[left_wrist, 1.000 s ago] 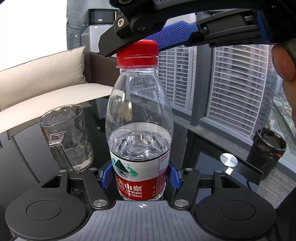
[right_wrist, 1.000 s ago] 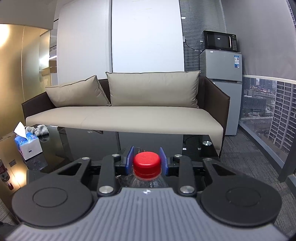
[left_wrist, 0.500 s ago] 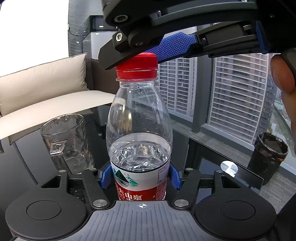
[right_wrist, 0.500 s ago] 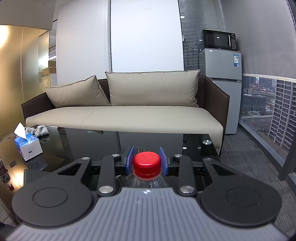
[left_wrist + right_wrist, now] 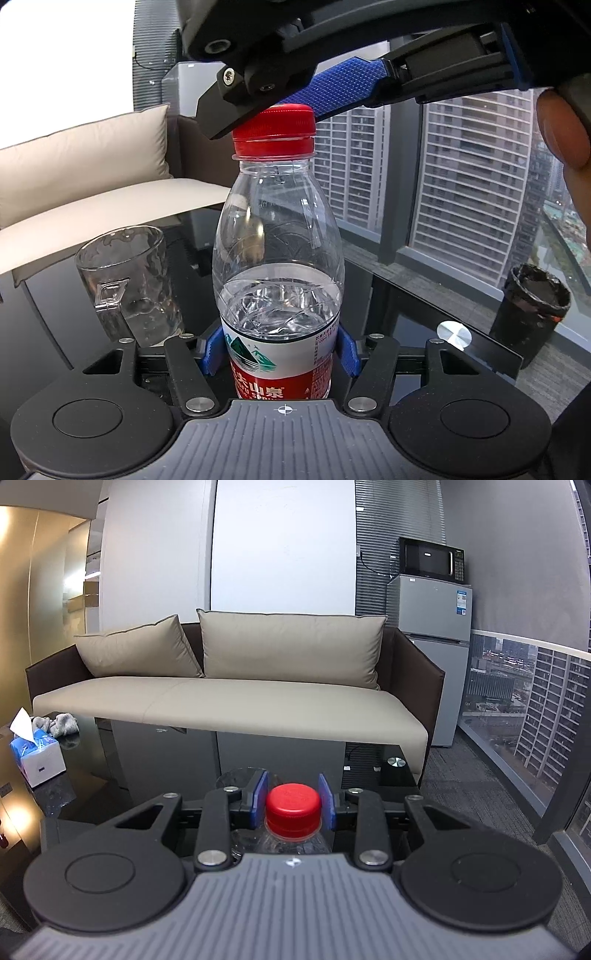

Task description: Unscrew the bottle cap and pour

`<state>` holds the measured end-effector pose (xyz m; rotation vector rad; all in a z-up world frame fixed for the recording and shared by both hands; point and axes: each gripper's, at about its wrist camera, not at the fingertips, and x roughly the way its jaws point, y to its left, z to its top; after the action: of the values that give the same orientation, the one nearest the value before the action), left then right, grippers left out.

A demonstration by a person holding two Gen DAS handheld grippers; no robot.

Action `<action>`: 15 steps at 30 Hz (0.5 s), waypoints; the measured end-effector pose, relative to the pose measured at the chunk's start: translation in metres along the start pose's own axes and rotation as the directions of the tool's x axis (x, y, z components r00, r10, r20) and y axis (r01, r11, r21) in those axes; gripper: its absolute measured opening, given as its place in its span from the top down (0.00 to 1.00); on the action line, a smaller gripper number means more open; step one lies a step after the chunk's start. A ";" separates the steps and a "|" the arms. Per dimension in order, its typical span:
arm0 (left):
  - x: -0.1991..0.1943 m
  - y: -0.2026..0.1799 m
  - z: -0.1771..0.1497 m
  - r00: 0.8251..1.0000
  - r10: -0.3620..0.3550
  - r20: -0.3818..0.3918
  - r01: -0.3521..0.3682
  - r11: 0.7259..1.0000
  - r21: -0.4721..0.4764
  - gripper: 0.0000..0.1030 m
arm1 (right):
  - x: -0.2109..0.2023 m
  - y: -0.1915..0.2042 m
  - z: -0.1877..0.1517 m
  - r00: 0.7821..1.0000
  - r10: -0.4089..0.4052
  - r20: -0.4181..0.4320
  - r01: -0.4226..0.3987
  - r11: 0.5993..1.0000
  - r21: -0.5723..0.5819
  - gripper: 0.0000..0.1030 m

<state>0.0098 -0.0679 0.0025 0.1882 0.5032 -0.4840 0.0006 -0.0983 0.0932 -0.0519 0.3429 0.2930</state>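
Water bottle (image 5: 280, 280) stands upright at centre frame in the left wrist view, about half full, label low down. Left gripper (image 5: 279, 350) is clamped on the labelled body, blue pads pressing either side. Right gripper (image 5: 294, 802) is closed on the red cap (image 5: 293, 809), its blue pads tight against the cap's ribbed sides; in the left view it comes in from the upper right over the bottle top. Cap looks seated, with its ring below it; I judge the unscrewing not yet done. Glass mug (image 5: 127, 284) sits at lower left on the dark glass table (image 5: 406, 306), just beside the bottle, seemingly empty. Risks as I read them: the thin plastic body may buckle under the left pads once the cap gives way, pushing water up and out of the neck. If the bottle spins in that grip, the cap will not break loose. The pads hold only the cap's upper part, so they could slip off the ribs mid-twist. The mug stands near the left gripper's side; a jerk when the cap frees could knock it. A freed cap could drop onto the glass top and roll away.
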 end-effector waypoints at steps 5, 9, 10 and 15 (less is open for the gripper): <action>0.002 -0.002 -0.002 1.000 -0.008 0.008 0.008 1.000 0.006 0.46 | 0.001 -0.007 -0.002 0.999 0.046 0.003 -0.046 0.999 -0.028 0.69; 0.001 -0.002 -0.003 1.000 -0.011 0.014 0.011 1.000 0.018 0.46 | 0.003 -0.027 -0.002 0.988 0.157 -0.001 -0.157 0.986 -0.052 0.69; 0.001 -0.002 -0.003 1.000 -0.012 0.014 0.012 1.000 0.020 0.46 | 0.003 -0.030 -0.002 0.983 0.182 -0.003 -0.182 0.981 -0.065 0.69; 0.001 0.000 -0.003 1.000 -0.013 0.015 0.013 1.000 0.016 0.46 | 0.006 -0.037 0.005 0.973 0.230 -0.032 -0.233 0.967 -0.107 0.69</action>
<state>0.0090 -0.0674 -0.0008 0.1964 0.4860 -0.5022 0.0185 -0.1313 0.0960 -0.1235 0.3521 0.5435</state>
